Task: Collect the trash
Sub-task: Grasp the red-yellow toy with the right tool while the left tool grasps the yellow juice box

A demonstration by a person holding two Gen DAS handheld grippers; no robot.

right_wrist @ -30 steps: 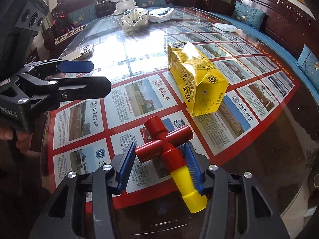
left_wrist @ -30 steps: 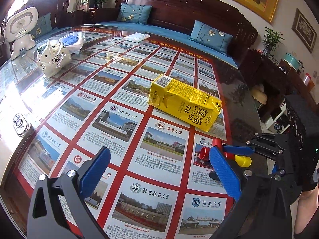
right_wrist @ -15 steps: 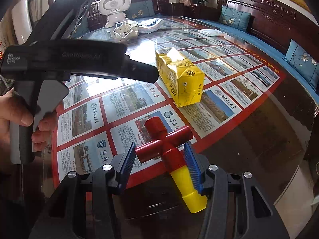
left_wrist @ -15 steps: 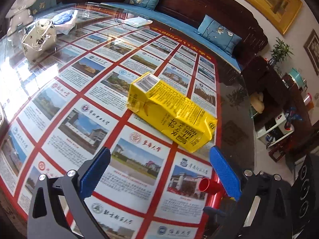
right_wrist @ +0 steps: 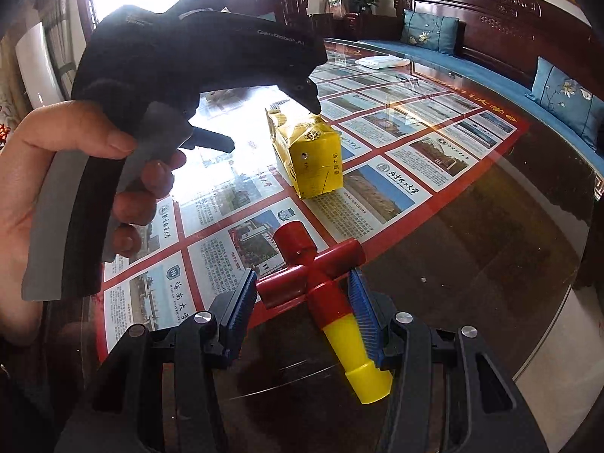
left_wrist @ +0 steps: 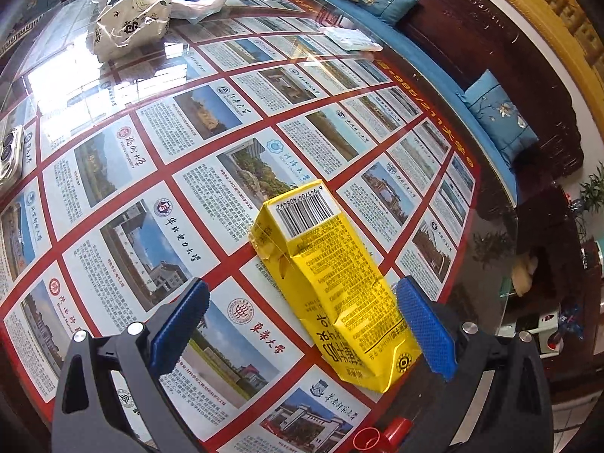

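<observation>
A yellow drink carton [left_wrist: 332,283] lies on its side on the glass-topped table [left_wrist: 113,173], which has a poster of pictures under the glass. My left gripper [left_wrist: 302,324] is open and angled down over the carton. The carton's near end sits between the blue pads, close to the right pad [left_wrist: 422,332], and neither pad presses on it. In the right wrist view a hand [right_wrist: 56,188] holds the left gripper [right_wrist: 270,124] with a fingertip just above the carton [right_wrist: 309,154]. My right gripper [right_wrist: 302,302] is shut on a red and yellow cross-shaped plastic tube [right_wrist: 317,290], held above the table's edge.
A white plastic bag [left_wrist: 128,22], a white packet [left_wrist: 351,37] and a phone [left_wrist: 9,154] lie farther off on the table. A dark wooden sofa with blue cushions [left_wrist: 498,120] runs behind it. The table's rounded edge [right_wrist: 547,339] is close on the right.
My left gripper has rolled and swung over to the carton, which now lies between its open fingers. The right gripper has shifted slightly and still grips the red and yellow tube.
</observation>
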